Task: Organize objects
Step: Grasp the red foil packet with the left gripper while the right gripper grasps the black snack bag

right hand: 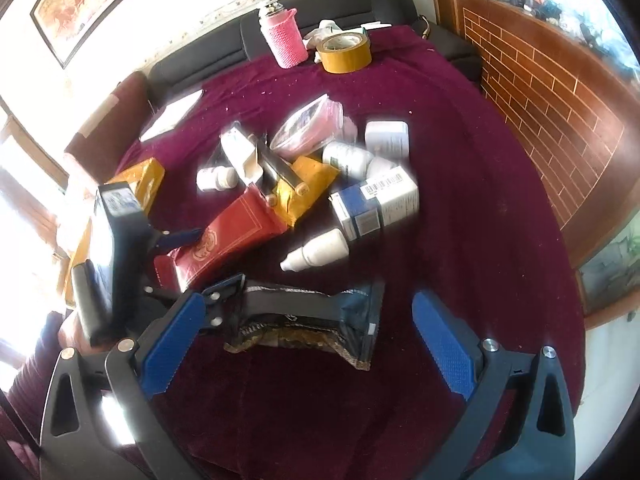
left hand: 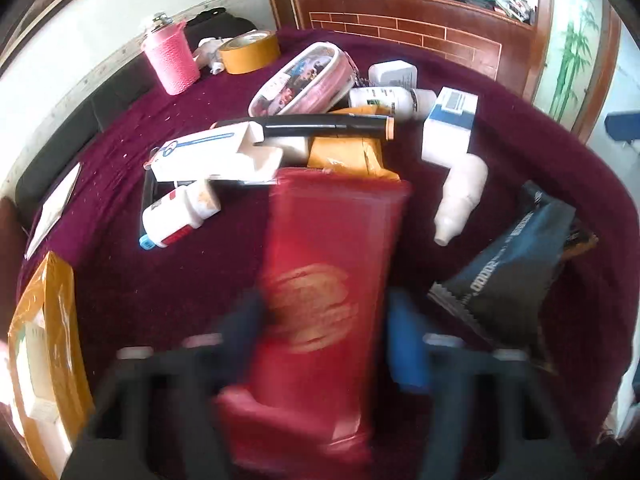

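Note:
My left gripper [left hand: 320, 320] is shut on a red packet [left hand: 328, 280] with a gold emblem, blurred by motion, just above the maroon cloth [left hand: 160, 280]. The packet [right hand: 224, 236] and the left gripper [right hand: 176, 248] also show in the right wrist view. My right gripper [right hand: 308, 320] is open and empty, its blue pads either side of a dark blue foil pouch [right hand: 308, 312] lying on the cloth. That pouch [left hand: 512, 264] lies right of the red packet. A pile of objects lies beyond.
The pile holds a yellow parcel [left hand: 352, 152], white bottles [left hand: 180, 212], a black tube [left hand: 312, 124], a blue-white box [left hand: 448, 128] and a pink pencil case [left hand: 300, 80]. A pink cup [left hand: 170, 60] and tape roll [left hand: 248, 52] stand far back. Another yellow parcel [left hand: 44, 344] lies left.

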Available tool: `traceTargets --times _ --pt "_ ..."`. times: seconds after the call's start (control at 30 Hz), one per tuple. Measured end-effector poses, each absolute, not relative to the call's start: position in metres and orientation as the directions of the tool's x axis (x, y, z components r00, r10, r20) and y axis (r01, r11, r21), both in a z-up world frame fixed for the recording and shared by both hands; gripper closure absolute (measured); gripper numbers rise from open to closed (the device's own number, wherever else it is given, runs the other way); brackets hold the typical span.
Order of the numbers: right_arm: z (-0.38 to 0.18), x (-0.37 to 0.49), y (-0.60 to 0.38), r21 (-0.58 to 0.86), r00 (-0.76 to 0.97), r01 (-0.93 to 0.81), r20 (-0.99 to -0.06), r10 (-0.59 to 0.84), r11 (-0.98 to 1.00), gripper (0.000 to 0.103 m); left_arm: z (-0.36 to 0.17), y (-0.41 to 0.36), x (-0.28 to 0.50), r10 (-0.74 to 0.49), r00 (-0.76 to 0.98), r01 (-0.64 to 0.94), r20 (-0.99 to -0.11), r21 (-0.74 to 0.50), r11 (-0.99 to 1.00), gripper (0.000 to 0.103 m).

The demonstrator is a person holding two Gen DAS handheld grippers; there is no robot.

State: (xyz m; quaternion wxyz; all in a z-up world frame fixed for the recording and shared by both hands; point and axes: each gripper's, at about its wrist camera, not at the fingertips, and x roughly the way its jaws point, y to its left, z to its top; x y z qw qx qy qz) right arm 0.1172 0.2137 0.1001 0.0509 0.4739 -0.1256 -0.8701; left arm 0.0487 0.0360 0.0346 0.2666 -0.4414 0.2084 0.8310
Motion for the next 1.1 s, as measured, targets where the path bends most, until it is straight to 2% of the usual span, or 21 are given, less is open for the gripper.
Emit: traceTargets --times 0.07,0.2,0.23,0.27,0.37,0.43,0.5,0.57,0.6,0.63,0.67,0.73,0.8,0.93,1.03,1.1 --pt "0.095 0.118 0.211 0.234 -0.541 -0.009 -0.819 -0.192 -0.972 0.000 0.047 0.020 0.047 0.333 -0.431 -0.606 -0.839 -0.005 -0.796 0.066" --pt "0.076 0.109 0.197 0.245 -0.475 0.098 -0.840 -0.262 -0.965 0.000 0.067 -0.006 0.056 0.373 -0.448 -0.570 -0.812 -0.062 -0.820 0.076" --pt "0.071 0.105 0.191 0.248 -0.455 0.140 -0.844 -0.285 -0.959 0.000 0.076 -0.017 0.060 0.402 -0.452 -0.562 -0.796 -0.096 -0.821 0.086" --pt "0.067 0.101 0.183 0.230 -0.436 0.193 -0.851 -0.294 -0.954 0.000 0.082 -0.026 0.064 0.420 -0.451 -0.556 -0.788 -0.120 -0.822 0.090" --pt "0.055 0.095 0.159 0.105 -0.393 0.337 -0.887 -0.242 -0.935 0.000 0.101 -0.047 0.072 0.431 -0.500 -0.519 -0.751 -0.139 -0.844 0.089" --pt "0.046 0.094 0.146 0.000 -0.388 0.418 -0.904 -0.179 -0.908 0.000 0.106 -0.058 0.072 0.440 -0.491 -0.505 -0.752 -0.167 -0.847 0.089" --pt "0.038 0.091 0.140 -0.042 -0.375 0.460 -0.915 -0.151 -0.887 0.000 0.104 -0.064 0.069 0.433 -0.483 -0.493 -0.761 -0.173 -0.853 0.089" --pt "0.028 0.088 0.134 -0.059 -0.356 0.479 -0.925 -0.132 -0.876 0.005 0.097 -0.057 0.065 0.387 -0.488 -0.496 -0.782 -0.116 -0.860 0.082" --pt "0.024 0.086 0.131 -0.043 -0.335 0.487 -0.932 -0.141 -0.872 0.016 0.093 -0.051 0.066 0.377 -0.472 -0.510 -0.797 -0.102 -0.854 0.077" --pt "0.021 0.086 0.129 -0.032 -0.324 0.488 -0.935 -0.146 -0.872 0.023 0.088 -0.044 0.066 0.375 -0.454 -0.528 -0.809 -0.095 -0.844 0.065" --pt "0.017 0.085 0.127 -0.014 -0.308 0.483 -0.939 -0.155 -0.876 0.038 0.082 -0.038 0.067 0.376 -0.449 -0.542 -0.811 -0.087 -0.836 0.055" --pt "0.013 0.086 0.128 0.008 -0.310 0.448 -0.936 -0.164 -0.894 0.047 0.074 -0.026 0.065 0.362 -0.456 -0.566 -0.813 -0.049 -0.823 0.048" --pt "0.015 0.090 0.134 0.025 -0.313 0.409 -0.935 -0.166 -0.912 0.054 0.067 -0.015 0.058 0.333 -0.463 -0.578 -0.821 -0.005 -0.816 0.048" --pt "0.016 0.102 0.153 0.090 -0.317 0.342 -0.926 -0.206 -0.935 0.056 0.055 -0.003 0.042 0.314 -0.468 -0.606 -0.826 0.041 -0.794 0.036" --pt "0.016 0.109 0.165 0.130 -0.320 0.309 -0.919 -0.232 -0.942 0.056 0.039 0.013 0.032 0.318 -0.387 -0.652 -0.866 0.013 -0.758 0.035" --pt "0.016 0.111 0.174 0.171 -0.321 0.281 -0.910 -0.261 -0.944 0.056 0.027 0.027 0.031 0.277 -0.369 -0.659 -0.887 0.039 -0.751 0.027"
